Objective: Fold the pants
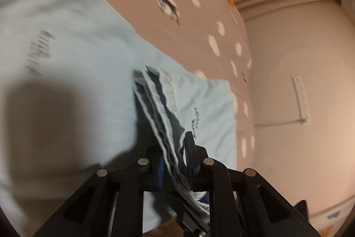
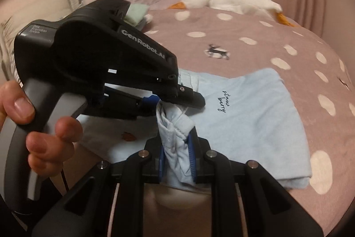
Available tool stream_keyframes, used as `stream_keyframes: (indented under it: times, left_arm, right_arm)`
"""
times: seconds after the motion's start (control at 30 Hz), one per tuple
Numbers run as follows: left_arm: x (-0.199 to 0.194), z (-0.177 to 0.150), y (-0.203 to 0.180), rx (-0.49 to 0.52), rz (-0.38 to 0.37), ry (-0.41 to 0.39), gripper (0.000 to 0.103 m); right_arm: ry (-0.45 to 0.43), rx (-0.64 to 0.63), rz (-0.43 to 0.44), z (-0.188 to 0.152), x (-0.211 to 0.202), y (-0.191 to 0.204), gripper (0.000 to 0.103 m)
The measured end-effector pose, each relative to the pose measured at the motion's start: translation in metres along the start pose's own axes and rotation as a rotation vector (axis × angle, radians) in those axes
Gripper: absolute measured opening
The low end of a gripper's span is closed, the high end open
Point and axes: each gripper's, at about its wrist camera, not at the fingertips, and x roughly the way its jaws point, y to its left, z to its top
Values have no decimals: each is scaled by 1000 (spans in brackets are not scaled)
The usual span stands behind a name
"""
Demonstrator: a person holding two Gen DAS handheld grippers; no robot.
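We find both grippers, left (image 1: 177,159) and right (image 2: 177,154), fingers clamped on the pale-blue pants (image 2: 244,117) (bunched hems) above the bed (image 2: 255,46).

Both grippers were matte black plastic with blue pads on the inner faces of the fingers. The right gripper (image 2: 177,154) had angular black linkage arms with triangular cutouts, each pivot capped by a round silver pin. The left gripper (image 2: 175,101) had a chunky black pistol-style body with white "GenRobot.AI" lettering along the side, a small white label near the back too blurry to read, and a lighter grey handle. A thin dark cable ran below that handle. The hand (image 2: 33,121) around it was bare, no sleeve showing.
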Motion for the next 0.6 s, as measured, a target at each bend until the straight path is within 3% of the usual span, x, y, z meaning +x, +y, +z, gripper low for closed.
stream_keyframes:
  times: [0.23,0.37,0.43,0.53,0.6]
  left_arm:
    - [-50,9,25,10,91,-137,14]
    - [-57,9,47,-26,120,-136,14]
    - [-60,7,54,-45,162,-134,14]
    - [-70,6,54,-36,180,-150,14]
    - [-75,7,47,-4,185,-159,14]
  right_arm:
    - [-4,-50,101,15,14,38,23]
    - [46,-44,139,10,32,48,31]
    - [117,-39,134,7,45,50,32]
    - [108,9,184,13,34,40,45]
    - [78,51,259,15,18,28,45]
